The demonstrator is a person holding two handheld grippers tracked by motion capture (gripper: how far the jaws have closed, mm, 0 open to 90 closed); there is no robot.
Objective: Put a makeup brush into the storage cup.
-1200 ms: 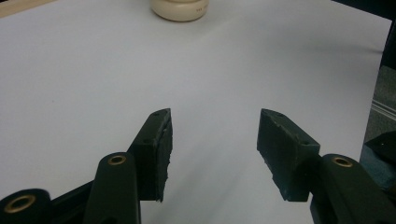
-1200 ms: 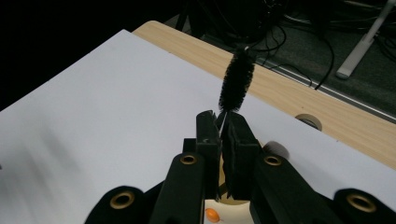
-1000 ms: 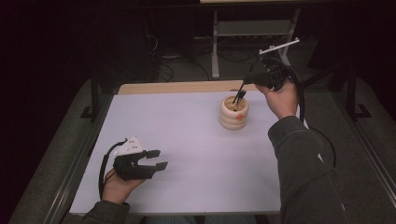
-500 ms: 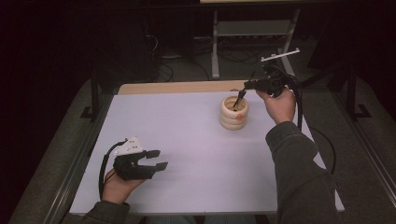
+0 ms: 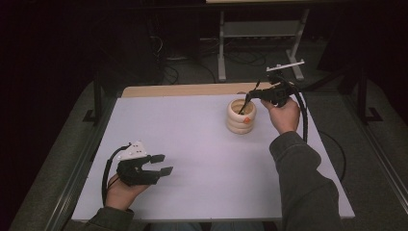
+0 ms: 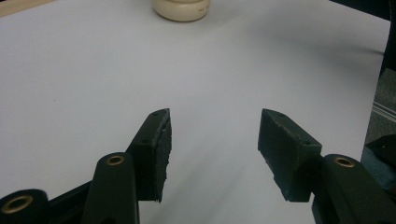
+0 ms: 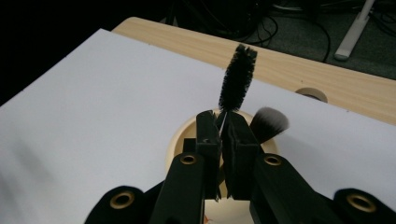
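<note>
1. My right tongs (image 7: 223,140) are pinched tight on the thin stem of a black bristle brush (image 7: 237,78), whose bristly head stands up past the jaw tips in the right gripper view. From above, the right tongs (image 5: 250,97) sit at the far right of the worktop (image 5: 192,144), tips over the mouth of the cream ringed holder (image 5: 241,117).

2. What has just changed: over the last second my right hand (image 5: 284,113) has come down toward the holder, so the brush now hangs lower above the opening than it did. I read that as the brush being on its way into the holder, with letting go yet to come.

3. A second brush with a soft, pale-tipped head (image 7: 268,123) already leans in the holder, just beside my jaws (so room at the rim is tight).

4. My left tongs (image 5: 156,164) rest near the front left corner, jaws parted about halfway with nothing between them; they have not shifted. In the left gripper view the pads (image 6: 161,140) frame bare worktop, and the holder (image 6: 181,9) sits well apart at the top edge, cut off.

5. Hard to make out: the brush's lower end is hidden behind my jaws, so I cannot tell whether it touches the holder. An orange spot (image 5: 246,120) on the holder's side may be a mark or a small object.
</note>
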